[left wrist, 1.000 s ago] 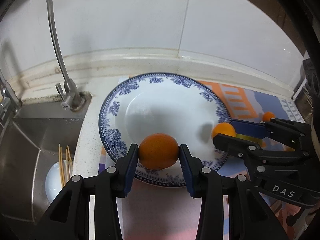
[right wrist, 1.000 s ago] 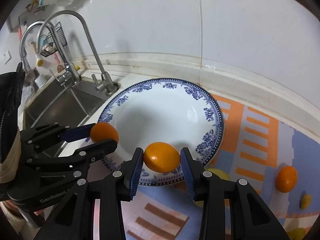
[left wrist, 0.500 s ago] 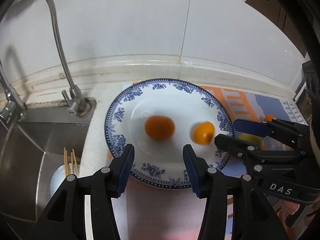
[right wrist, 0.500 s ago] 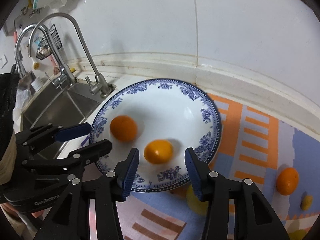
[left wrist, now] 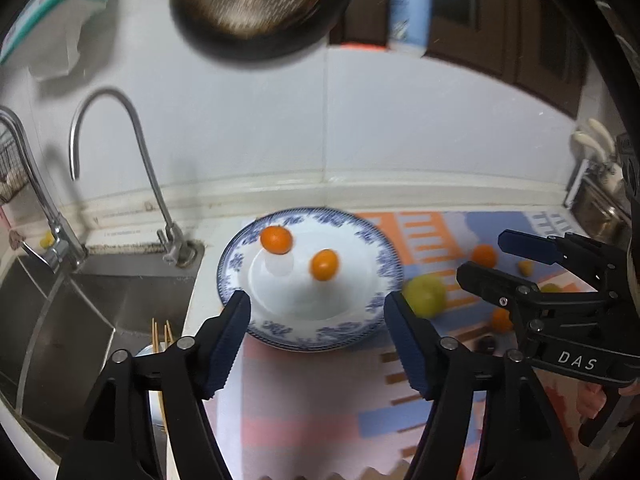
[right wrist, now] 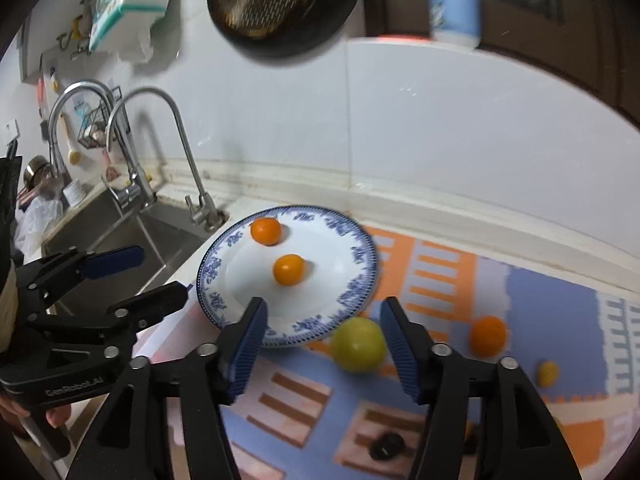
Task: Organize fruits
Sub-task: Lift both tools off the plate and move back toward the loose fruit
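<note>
Fingers of the left gripper (left wrist: 318, 320) stand apart with nothing between them; they have just been opening. The right gripper (right wrist: 322, 330) is likewise spread and empty, its fingers also just opened. Beyond them a blue-rimmed plate (right wrist: 362, 276) sits on the patterned mat (right wrist: 460, 276) beside the sink (left wrist: 80, 312). Two oranges lie on the plate, apart: one (right wrist: 289, 269) near its middle, the other (right wrist: 265, 231) towards the far rim. A green fruit (right wrist: 358, 344) rests on the surface just beside the plate, a third orange (right wrist: 487, 336) further right.
</note>
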`<state>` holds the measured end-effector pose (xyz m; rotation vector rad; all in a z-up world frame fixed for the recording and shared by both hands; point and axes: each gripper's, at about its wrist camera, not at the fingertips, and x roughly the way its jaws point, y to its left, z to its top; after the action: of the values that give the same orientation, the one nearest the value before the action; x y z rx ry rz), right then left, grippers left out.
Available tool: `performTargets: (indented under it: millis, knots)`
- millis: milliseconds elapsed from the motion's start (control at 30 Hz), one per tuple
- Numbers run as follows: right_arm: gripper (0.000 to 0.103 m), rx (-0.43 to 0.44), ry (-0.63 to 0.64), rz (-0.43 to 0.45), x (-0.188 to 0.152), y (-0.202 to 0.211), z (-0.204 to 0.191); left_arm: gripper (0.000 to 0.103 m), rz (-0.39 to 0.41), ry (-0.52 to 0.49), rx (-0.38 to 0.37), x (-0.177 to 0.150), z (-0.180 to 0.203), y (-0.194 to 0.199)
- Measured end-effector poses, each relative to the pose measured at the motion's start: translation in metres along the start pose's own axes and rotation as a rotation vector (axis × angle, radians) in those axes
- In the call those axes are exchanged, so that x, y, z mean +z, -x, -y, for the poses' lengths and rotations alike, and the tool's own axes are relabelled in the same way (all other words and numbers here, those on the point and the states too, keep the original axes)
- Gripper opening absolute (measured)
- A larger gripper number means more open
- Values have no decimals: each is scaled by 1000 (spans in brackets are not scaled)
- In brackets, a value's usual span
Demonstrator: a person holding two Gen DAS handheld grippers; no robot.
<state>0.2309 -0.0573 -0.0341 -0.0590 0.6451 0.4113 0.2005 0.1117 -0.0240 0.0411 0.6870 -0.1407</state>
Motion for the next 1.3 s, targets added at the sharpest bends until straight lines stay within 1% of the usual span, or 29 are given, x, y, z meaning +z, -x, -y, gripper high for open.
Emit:
performTargets:
  millis: [33, 167, 233, 333, 467, 567, 733, 900, 1133, 1300]
  knots:
    - [66, -15, 0, 17, -3, 11, 3, 71, 12, -6, -6, 0, 5, 6]
    - [68, -53, -7, 53, -12, 43, 12, 79, 52, -28, -25, -1, 29, 28]
    - [71, -70, -24, 74, -17, 62, 19, 82, 69, -38, -36, -3, 40, 37]
    - [72, -105, -36, 94, -25, 83, 28, 86, 95, -65, -39, -7, 60, 50]
    - [74, -176, -55, 110, -41, 108, 46, 87, 119, -107, -25, -16, 83, 60]
    - [74, -220, -64, 110, -52, 122, 58, 87, 119, -130, -40, -23, 96, 63]
    - [74, -292, -86, 107, -69, 139, 73, 88, 136, -131, -28, -35, 113, 64]
    - [75, -357, -86, 111, -87, 149, 82, 88, 137, -81, -25, -47, 121, 60]
    - [74, -390, -62, 125, -106, 149, 99, 88, 133, -76, 19, -56, 140, 48]
    - [74, -378, -67, 112, -114, 140, 119, 88, 141, -93, 41, -60, 155, 39]
